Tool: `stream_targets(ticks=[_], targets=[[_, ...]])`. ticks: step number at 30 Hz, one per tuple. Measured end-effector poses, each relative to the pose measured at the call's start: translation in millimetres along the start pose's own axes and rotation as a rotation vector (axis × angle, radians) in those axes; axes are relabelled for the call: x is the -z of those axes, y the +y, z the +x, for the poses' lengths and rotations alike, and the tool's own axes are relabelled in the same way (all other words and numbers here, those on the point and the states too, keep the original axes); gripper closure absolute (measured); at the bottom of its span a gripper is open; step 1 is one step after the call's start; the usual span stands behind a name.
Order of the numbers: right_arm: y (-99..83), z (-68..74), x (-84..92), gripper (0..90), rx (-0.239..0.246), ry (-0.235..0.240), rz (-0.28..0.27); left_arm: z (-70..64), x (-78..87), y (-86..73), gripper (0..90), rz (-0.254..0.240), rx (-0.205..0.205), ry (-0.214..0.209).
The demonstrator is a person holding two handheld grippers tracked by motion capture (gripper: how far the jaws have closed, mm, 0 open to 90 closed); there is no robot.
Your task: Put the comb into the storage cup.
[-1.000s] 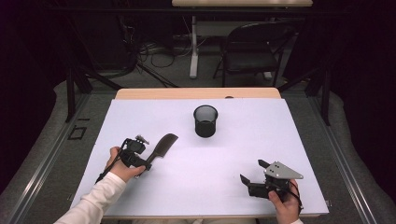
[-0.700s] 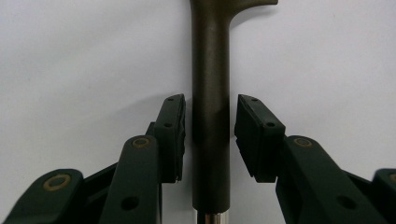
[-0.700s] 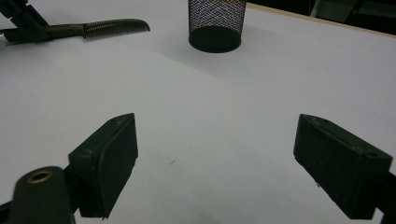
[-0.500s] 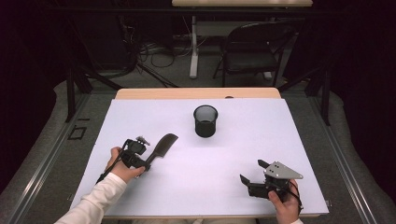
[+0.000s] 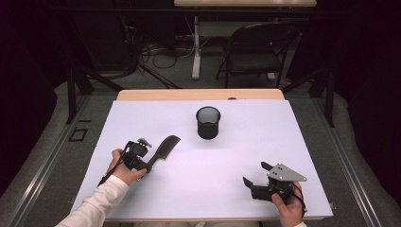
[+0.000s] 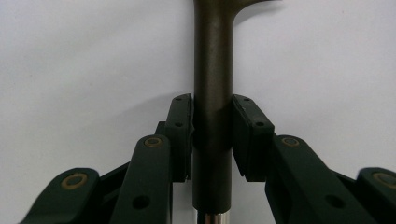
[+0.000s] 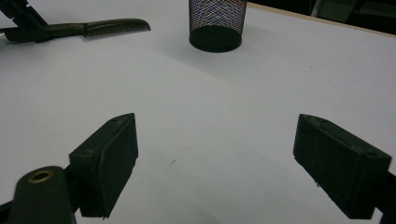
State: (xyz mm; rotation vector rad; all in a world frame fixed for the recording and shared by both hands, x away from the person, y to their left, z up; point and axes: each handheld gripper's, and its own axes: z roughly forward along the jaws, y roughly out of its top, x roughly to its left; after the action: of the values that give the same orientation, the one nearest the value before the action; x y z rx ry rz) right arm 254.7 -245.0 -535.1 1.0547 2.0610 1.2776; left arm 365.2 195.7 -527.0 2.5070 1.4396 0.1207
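The left gripper (image 5: 147,165) clamps its fingers (image 6: 180,135) on the smooth round handle of a dark comb (image 5: 163,147) (fine-toothed, curved back) lying on the matte white desk (image 5: 246,156). A cylindrical black mesh cup (image 5: 208,122) stands upright farther back — well apart. The right gripper (image 5: 257,176) spreads its blocky fingers (image 7: 112,158) wide — empty.

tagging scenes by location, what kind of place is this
Probably a lab or recording studio: a white-topped table under a fixed camera, loose cables on the floor behind it, and a folding chair against a dark backdrop.
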Motion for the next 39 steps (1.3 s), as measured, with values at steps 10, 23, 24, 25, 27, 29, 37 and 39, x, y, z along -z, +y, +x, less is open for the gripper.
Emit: stream_targets(ticks=[10, 23, 24, 25, 27, 29, 37, 39], targets=[[-0.1, 0.1, -0.2, 13.8, 0.001, 0.000, 0.002, -1.4, -0.3, -0.5, 72.0, -0.006, 0.006, 0.000], [0.0, 0.0, -0.2, 13.8, 0.001, 0.002, 0.008, -1.4, -0.1, -0.5, 72.2, -0.006, 0.001, 0.003], [-0.1, 0.0, -0.3, 13.8, 0.000, 0.001, 0.008, -1.3, -0.2, -0.7, 72.2, -0.009, 0.002, 0.001], [-0.1, 0.0, -0.3, 13.8, 0.001, 0.001, 0.009, -1.2, -0.1, -0.8, 72.3, -0.010, 0.001, 0.001], [-0.1, 0.1, -0.3, 13.8, 0.001, 0.001, 0.009, -1.2, -0.1, -1.2, 72.3, -0.012, 0.000, 0.000], [-0.1, 0.2, -0.2, 13.8, 0.002, 0.000, 0.011, -1.2, 0.1, -1.3, 72.3, -0.011, 0.000, -0.003], [-0.3, 0.4, -1.1, 13.8, -0.001, 0.000, 0.010, 0.4, 1.2, -1.6, 72.4, -0.013, 0.010, -0.023], [-0.4, 0.5, -1.2, 13.8, 0.001, -0.001, 0.010, 0.7, 1.5, -1.8, 72.5, -0.019, 0.011, -0.023]])
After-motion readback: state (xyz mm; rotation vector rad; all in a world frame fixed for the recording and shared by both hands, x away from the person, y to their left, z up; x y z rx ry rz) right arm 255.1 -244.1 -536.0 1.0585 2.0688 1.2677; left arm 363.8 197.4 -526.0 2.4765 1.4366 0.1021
